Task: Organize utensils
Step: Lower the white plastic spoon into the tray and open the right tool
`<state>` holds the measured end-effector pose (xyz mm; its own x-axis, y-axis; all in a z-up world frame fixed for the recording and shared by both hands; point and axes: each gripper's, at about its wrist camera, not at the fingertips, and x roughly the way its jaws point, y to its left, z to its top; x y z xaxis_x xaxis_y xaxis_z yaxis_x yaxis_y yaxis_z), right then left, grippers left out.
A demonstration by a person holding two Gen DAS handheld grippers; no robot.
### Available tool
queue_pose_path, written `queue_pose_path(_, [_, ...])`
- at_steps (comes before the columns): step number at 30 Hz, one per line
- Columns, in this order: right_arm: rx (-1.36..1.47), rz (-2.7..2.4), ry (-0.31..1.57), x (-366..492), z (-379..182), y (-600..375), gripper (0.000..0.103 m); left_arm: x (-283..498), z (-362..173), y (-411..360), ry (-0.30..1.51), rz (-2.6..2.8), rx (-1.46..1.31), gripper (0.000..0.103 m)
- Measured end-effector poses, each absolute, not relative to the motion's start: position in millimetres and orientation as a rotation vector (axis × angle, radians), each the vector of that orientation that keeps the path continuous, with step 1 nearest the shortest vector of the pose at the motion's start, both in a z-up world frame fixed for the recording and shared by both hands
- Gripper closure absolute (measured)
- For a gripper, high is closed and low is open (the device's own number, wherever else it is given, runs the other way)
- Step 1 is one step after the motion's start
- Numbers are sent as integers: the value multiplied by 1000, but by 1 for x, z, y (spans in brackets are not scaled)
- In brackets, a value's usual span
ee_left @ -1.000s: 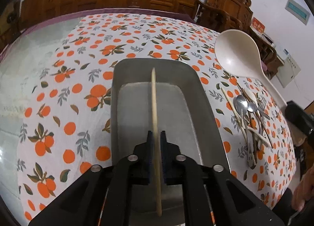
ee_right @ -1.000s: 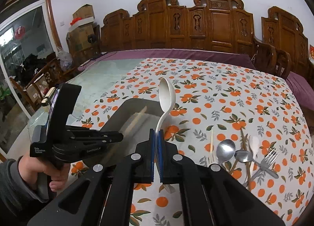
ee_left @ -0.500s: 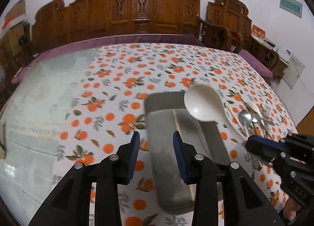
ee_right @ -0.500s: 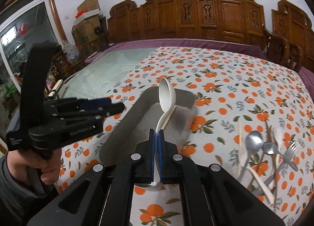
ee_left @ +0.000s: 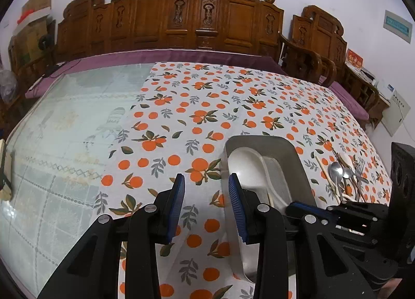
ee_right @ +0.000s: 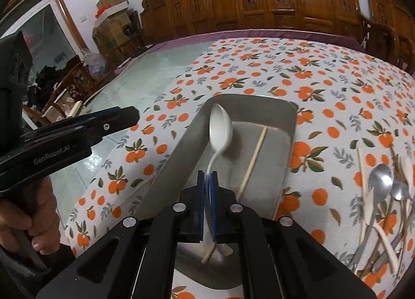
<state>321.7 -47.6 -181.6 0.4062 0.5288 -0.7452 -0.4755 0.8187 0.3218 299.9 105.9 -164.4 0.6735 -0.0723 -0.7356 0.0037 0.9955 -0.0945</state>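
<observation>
A grey metal tray (ee_right: 288, 127) lies on the orange-print tablecloth. A wooden chopstick (ee_right: 255, 153) lies in it. My right gripper (ee_right: 207, 185) is shut on the handle of a white plastic spoon (ee_right: 220, 130), held low over the tray's left side. In the left wrist view the spoon's bowl (ee_left: 242, 161) sits inside the tray (ee_left: 290, 148). My left gripper (ee_left: 206, 203) is open and empty, above the cloth just left of the tray. A pile of metal spoons, a fork and chopsticks (ee_right: 384, 195) lies right of the tray.
The orange-print cloth (ee_left: 207, 107) covers the table's right part; bare glass tabletop (ee_left: 64, 130) lies to the left. Carved wooden chairs (ee_left: 181, 19) line the far edge. The right gripper's body (ee_left: 363, 221) is close beside my left gripper.
My left gripper opened, left the chopstick in the tray and drew back to the left. My right gripper brought the white spoon down into the tray.
</observation>
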Motion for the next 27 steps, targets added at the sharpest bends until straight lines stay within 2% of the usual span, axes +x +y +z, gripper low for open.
queue_pose_path(6, [57, 652, 932, 315, -172, -61, 95, 298, -165, 94, 834, -66, -81, 70])
queue_pose_path(16, [-37, 585, 832, 295, -138, -147, 95, 289, -159, 46, 811, -127, -49, 70])
queue_pose_path(18, [-57, 560, 819, 291, -135, -170, 85, 287, -159, 32, 809, -149, -39, 64])
queue_pose_path(20, [-67, 539, 815, 290, -137, -186, 85, 286, -159, 19, 813, -175, -38, 59])
queue_pose_path(27, [-86, 462, 818, 295, -153, -236, 85, 276, -156, -34, 795, -259, 11, 58])
